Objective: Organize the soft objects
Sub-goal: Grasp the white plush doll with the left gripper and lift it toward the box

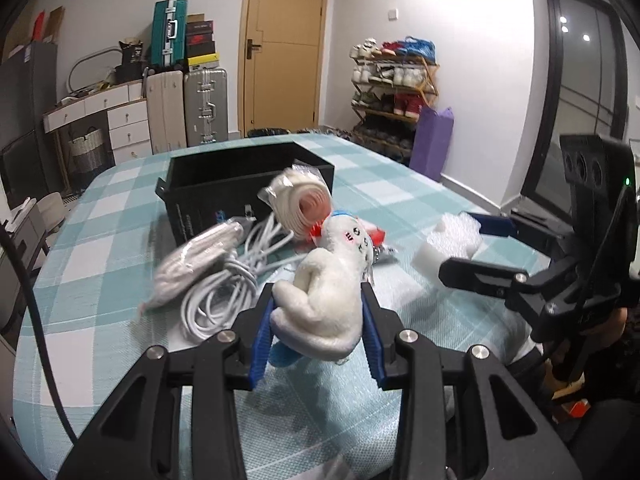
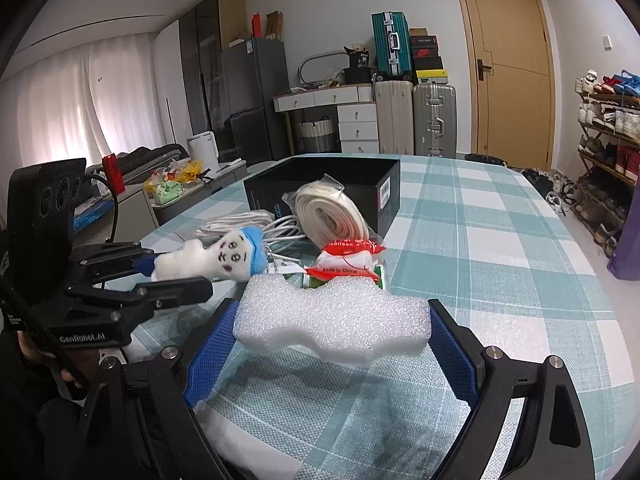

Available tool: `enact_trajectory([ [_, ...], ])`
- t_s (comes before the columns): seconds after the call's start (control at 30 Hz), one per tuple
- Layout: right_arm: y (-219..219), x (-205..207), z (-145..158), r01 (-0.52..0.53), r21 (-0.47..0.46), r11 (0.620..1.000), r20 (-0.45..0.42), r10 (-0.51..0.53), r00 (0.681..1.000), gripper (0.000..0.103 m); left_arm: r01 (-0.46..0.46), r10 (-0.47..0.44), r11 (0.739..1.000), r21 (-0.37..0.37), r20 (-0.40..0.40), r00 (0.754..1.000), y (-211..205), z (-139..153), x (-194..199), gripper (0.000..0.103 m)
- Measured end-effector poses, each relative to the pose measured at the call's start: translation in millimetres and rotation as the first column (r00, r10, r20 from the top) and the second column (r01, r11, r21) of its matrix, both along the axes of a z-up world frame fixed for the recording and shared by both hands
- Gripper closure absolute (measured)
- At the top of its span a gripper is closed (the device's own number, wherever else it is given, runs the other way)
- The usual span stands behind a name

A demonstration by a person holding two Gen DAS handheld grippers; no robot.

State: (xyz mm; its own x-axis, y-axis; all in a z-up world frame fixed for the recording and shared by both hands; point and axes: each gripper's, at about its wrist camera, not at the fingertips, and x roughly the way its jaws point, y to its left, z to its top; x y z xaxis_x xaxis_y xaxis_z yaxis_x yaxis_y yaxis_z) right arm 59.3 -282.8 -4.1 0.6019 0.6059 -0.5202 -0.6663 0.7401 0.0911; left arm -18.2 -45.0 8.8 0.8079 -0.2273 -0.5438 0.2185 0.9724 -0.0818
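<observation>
Left hand-held gripper (image 1: 318, 316) angled down, clamping plush toy (image 1: 332, 292); right (image 2: 332, 344) wide, gripping foam block (image 2: 332, 320).

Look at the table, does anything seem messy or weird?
Yes. The black box looks empty while the soft things lie jumbled in front of it: a tangled white cable and a bagged rolled belt leaning on the box. Nothing looks spilled or broken.
</observation>
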Motion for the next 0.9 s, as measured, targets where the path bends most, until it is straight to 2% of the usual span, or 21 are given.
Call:
enact_trajectory([
  [0.43, 4, 13, 32, -0.043, 0.042, 0.998, 0.037, 0.041, 0.998, 0.011, -0.103, 0.108, 0.992, -0.071, 0.063, 0.992, 25, 33, 10, 0.065],
  [0.9, 23, 36, 62, -0.09, 0.067, 0.994, 0.048, 0.087, 0.995, 0.011, -0.185, 0.192, 0.98, -0.071, 0.095, 0.977, 49, 54, 34, 0.065],
])
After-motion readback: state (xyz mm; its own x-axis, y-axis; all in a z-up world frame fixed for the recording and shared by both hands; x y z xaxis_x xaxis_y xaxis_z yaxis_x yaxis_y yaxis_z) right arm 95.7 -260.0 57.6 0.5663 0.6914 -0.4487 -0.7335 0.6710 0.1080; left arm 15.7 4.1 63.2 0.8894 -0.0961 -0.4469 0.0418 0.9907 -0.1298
